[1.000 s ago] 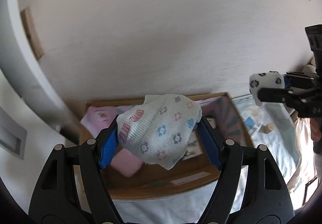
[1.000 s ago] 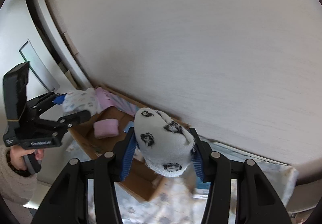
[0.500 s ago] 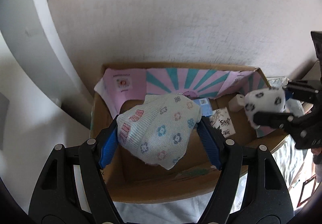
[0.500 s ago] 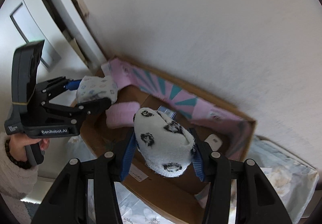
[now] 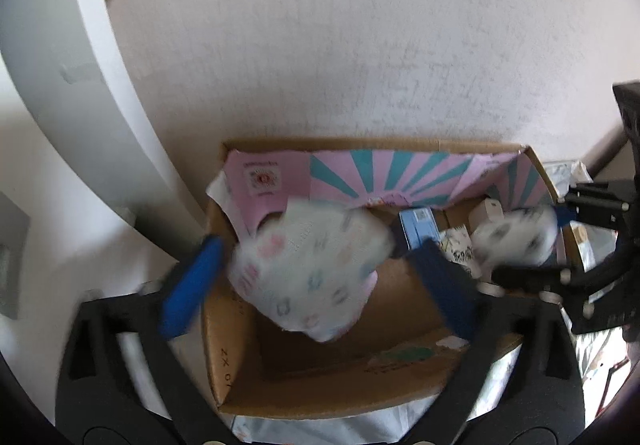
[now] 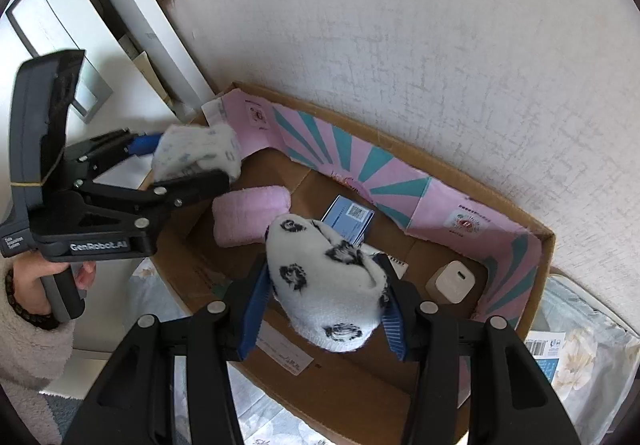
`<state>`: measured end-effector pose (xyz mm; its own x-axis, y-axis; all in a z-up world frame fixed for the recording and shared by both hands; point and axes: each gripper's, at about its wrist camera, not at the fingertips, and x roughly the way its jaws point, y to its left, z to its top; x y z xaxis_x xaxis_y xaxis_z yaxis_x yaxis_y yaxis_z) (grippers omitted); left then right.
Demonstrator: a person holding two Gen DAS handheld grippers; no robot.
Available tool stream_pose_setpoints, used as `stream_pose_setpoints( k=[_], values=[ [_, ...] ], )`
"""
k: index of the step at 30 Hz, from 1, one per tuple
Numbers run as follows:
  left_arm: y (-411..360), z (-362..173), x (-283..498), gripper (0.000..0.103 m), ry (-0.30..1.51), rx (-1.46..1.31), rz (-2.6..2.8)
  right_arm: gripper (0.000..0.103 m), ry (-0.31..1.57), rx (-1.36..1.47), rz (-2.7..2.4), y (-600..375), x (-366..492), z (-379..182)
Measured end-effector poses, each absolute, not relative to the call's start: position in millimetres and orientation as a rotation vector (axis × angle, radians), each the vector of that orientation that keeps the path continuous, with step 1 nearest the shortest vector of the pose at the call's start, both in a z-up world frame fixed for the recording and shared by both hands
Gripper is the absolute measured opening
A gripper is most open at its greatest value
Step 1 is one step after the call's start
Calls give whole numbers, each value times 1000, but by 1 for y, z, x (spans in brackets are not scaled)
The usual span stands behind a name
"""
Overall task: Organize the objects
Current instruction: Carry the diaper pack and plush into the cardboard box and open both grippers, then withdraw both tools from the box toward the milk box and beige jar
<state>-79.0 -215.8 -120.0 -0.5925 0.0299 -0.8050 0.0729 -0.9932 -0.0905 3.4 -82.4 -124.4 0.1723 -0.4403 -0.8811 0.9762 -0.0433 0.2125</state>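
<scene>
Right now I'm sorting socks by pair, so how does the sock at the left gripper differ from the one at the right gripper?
The left sock has small pastel flowers; the right sock has bold black blotches. The left sock is blurred, with the left gripper spread clear of it, jaws opening; the right sock sits sharp between the right gripper's opening pads. Both are white, rolled up, over the box.

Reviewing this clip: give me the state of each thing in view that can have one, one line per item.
Left tool: jaws opening, pads clear of the flower-print sock.
Flower-print sock: blurred, loose between the pads, over the cardboard box.
Right tool: jaws opening, spotted sock between the pads.
Spotted sock: bunched, over the box.
Cardboard box: open-topped.
Pink rolled cloth: lying in the box.
Blue packet: lying in the box.
White charger: in the box corner.
</scene>
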Motion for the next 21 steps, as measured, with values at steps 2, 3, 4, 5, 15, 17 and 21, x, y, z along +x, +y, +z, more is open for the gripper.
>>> stream_pose_setpoints(
  k=[2, 3, 4, 5, 15, 17, 21],
  values=[
    [-216, -115, -77, 103, 200, 1395, -2800, 74, 695, 1029, -1305, -81, 4, -125],
    [-215, -114, -77, 103, 202, 1397, -2803, 89, 696, 1021, -1312, -79, 5, -125],
    [-214, -113, -76, 103, 200, 1399, -2806, 92, 696, 1012, -1318, -77, 5, -124],
    [-213, -112, -75, 103, 198, 1401, -2809, 94, 697, 1008, -1321, -75, 6, -124],
    [-195, -121, -67, 103, 160, 1427, -2779, 94, 726, 1015, -1346, -56, 6, -125],
    [-194, -121, -64, 103, 162, 1429, -2779, 94, 715, 1027, -1351, -53, 5, -126],
    [-190, -119, -60, 103, 171, 1404, -2774, 94, 693, 1038, -1352, -49, 2, -125]
  ],
)
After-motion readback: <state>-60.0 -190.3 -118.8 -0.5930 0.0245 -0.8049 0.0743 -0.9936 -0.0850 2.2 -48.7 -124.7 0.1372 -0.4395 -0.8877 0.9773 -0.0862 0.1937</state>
